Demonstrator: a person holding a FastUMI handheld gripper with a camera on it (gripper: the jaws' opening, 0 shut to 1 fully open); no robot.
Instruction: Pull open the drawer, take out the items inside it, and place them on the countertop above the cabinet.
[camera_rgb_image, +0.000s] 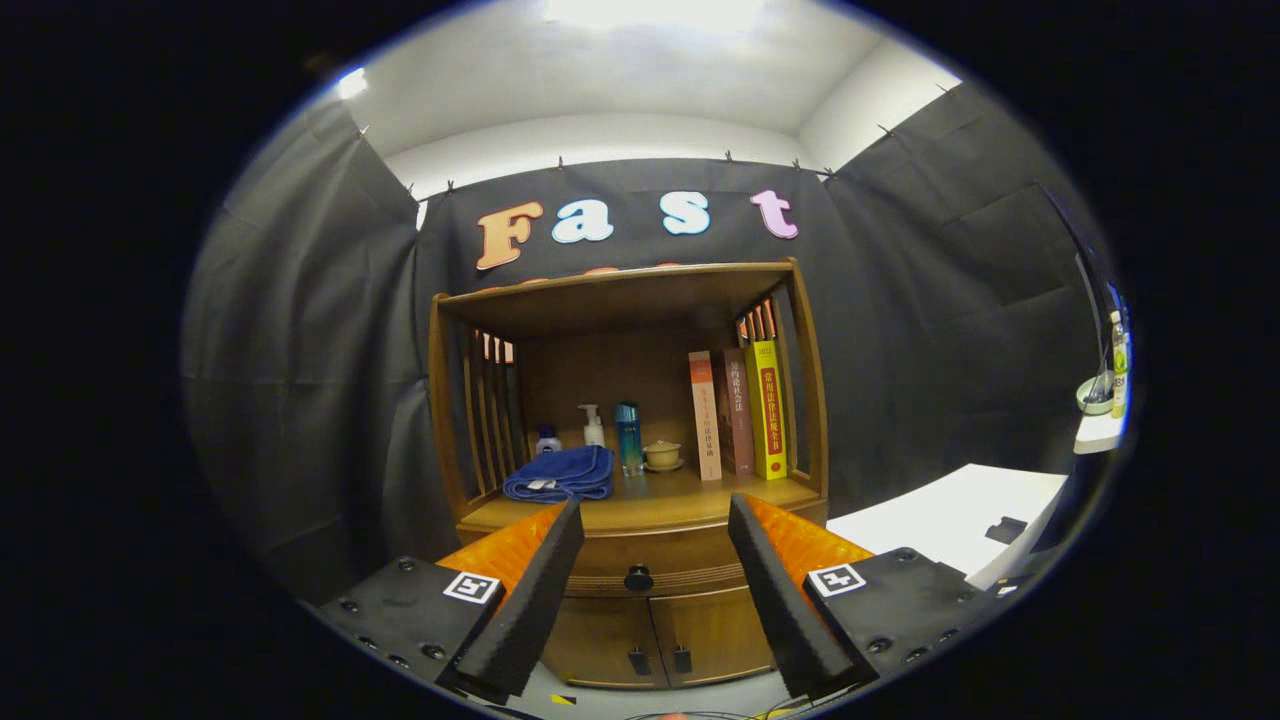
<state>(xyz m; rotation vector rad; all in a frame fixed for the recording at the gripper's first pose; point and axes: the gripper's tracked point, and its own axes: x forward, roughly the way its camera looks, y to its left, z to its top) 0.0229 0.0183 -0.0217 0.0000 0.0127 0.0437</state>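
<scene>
Your claw (655, 540) is spread wide and holds nothing; its two black pads frame the cabinet (640, 560) from a little way off. Beyond the left finger (530, 590), on the countertop (640, 510), a folded blue towel (560, 473) lies in front of a small blue-capped bottle (547, 439). Next come a white pump bottle (593, 425), a teal bottle (628, 438) and a small lidded cup (661, 455). Straight ahead between the fingers sits the drawer (640, 572), closed, its dark knob (638, 578) centred in the gap. Below it are two cabinet doors (655, 640). Beyond the right finger (785, 600), three books (738, 412) stand upright. Further right lies a white tabletop (950, 520).
</scene>
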